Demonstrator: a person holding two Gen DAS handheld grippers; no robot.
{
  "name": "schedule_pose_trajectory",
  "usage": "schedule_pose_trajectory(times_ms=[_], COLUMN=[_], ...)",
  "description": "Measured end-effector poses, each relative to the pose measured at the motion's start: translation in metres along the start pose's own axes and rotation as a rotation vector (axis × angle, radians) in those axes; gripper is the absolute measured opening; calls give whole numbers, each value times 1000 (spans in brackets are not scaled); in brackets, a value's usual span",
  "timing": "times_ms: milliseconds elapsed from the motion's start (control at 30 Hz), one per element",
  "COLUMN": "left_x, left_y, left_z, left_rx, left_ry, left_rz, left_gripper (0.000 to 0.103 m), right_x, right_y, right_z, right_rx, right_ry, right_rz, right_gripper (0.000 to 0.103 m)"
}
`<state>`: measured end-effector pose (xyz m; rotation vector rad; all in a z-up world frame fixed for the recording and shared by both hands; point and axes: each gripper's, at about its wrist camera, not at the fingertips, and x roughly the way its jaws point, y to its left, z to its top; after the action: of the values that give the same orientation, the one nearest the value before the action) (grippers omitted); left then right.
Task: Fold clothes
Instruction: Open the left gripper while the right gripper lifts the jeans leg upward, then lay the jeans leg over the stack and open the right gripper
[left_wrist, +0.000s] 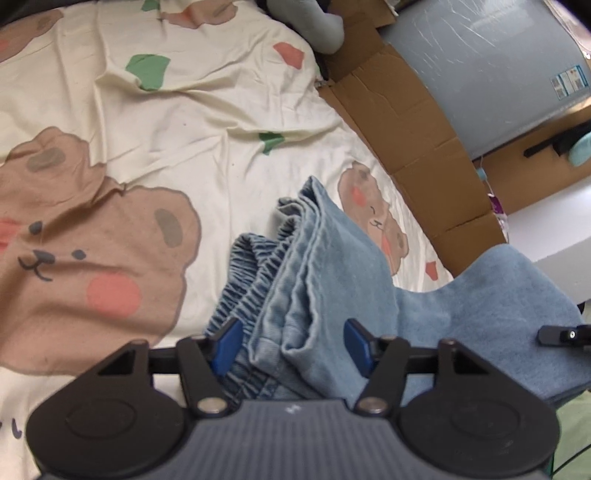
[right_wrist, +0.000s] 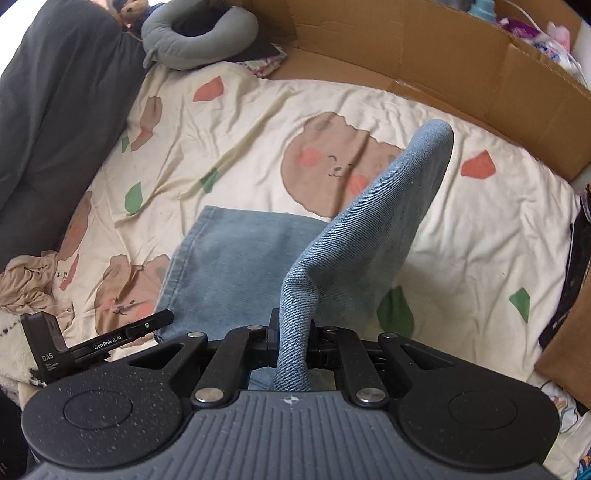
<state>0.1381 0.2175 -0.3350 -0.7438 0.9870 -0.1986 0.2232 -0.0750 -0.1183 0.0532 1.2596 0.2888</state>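
Here a bed (right_wrist: 236, 122) wears a cream sheet printed with brown bears, with cardboard (right_wrist: 461, 70) walling its far side and a grey neck pillow (right_wrist: 195, 37) near the head. The jeans (left_wrist: 321, 258) lie on the sheet, their elastic waistband bunched between the left gripper (left_wrist: 293, 345) fingers (left_wrist: 229, 338), which stand apart around the folded denim without pressing it. The right gripper (right_wrist: 295, 332) is clamped on a lifted fold of denim that stretches away towards the cardboard.

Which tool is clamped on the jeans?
The right tool, shut on a raised fold of the jeans; the left tool only straddles the waistband.
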Motion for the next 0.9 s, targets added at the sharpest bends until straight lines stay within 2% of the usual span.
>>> schedule_pose_trajectory(times_ms=[200,433,633,900], left_x=[-4,-16,-17,-26], left_y=[5,11,15,22], left_z=[0,3,2,3], left_rx=[-13,-38,-36,-34], left_ry=[-11,-36,-25,-33], left_rz=[-3,-39,-46,-57], left_gripper=[59,59,59,59], right_x=[7,28,58,97], right_y=[27,60,90,122], right_z=[-3,-11,-18,-24], right_rx=[-42,-26,-63,-125], right_ry=[-30,-64,-57,-42], right_rz=[10,56,93,73], right_gripper=[7,7,7,7])
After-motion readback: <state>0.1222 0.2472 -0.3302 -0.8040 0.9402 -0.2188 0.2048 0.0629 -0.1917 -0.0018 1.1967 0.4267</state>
